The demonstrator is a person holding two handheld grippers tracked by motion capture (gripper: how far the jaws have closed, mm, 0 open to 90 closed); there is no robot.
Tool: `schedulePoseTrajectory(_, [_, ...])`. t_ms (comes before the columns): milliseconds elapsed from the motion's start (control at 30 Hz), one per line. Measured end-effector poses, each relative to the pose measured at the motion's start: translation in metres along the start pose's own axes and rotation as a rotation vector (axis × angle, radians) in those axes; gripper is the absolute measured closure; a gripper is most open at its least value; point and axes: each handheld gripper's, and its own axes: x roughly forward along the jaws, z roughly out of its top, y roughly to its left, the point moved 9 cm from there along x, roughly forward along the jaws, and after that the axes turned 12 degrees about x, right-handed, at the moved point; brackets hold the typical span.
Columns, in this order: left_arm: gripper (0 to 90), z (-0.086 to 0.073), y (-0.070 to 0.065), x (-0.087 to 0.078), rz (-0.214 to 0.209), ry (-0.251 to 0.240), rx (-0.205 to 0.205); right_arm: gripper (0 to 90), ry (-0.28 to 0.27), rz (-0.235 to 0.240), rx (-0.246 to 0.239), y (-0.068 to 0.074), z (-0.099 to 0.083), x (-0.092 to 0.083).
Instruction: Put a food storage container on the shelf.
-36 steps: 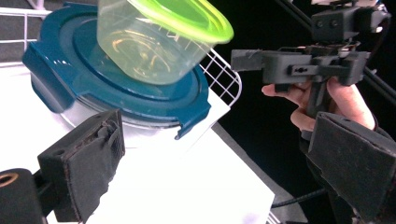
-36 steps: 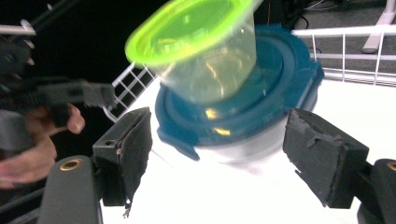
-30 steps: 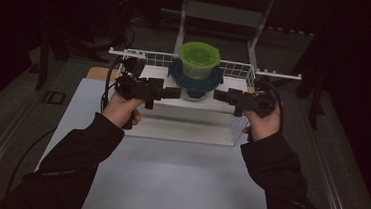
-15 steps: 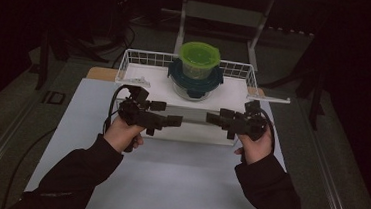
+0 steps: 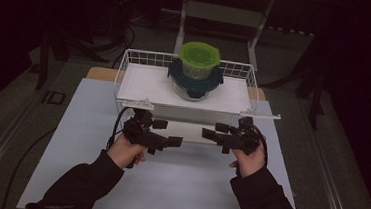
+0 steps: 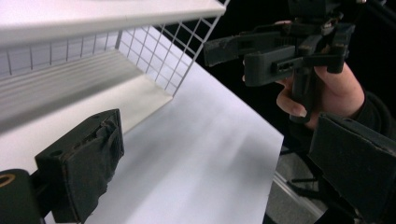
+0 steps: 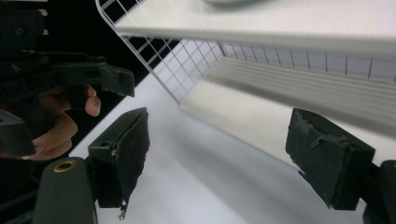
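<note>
Compared with a second earlier, both grippers are now seen drawn back toward the person and lowered in front of the rack: the left gripper and right gripper, jaws spread and empty. The hand-off judged complete, the stacked containers are left resting on the wire shelf, well apart from both. The lower tier beneath the shelf is revealed in the gripper views; the containers are shown in the high view.

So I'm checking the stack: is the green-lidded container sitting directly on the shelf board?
No, the green-lidded container rests on a larger dark-lidded container, which sits on the shelf.
</note>
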Motion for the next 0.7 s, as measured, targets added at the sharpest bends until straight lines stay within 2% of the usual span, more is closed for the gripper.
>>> schedulePoseTrajectory(67, [2.6,-0.006,-0.002,0.002,-0.006,0.009,0.004,21.1,0.002,0.0,-0.005,-0.004,-0.005,0.001])
schedulePoseTrajectory(267, [2.6,-0.025,-0.008,0.01,-0.018,0.024,0.018,20.9,0.01,0.007,0.027,-0.016,-0.022,0.006])
schedulePoseTrajectory(400, [2.6,-0.038,-0.01,0.015,-0.032,0.042,0.013,20.9,0.02,0.008,0.037,-0.023,-0.033,0.01])
schedulePoseTrajectory(700, [2.6,-0.068,-0.01,0.022,-0.039,0.079,-0.002,20.9,0.05,0.0,0.022,-0.033,-0.061,0.015])
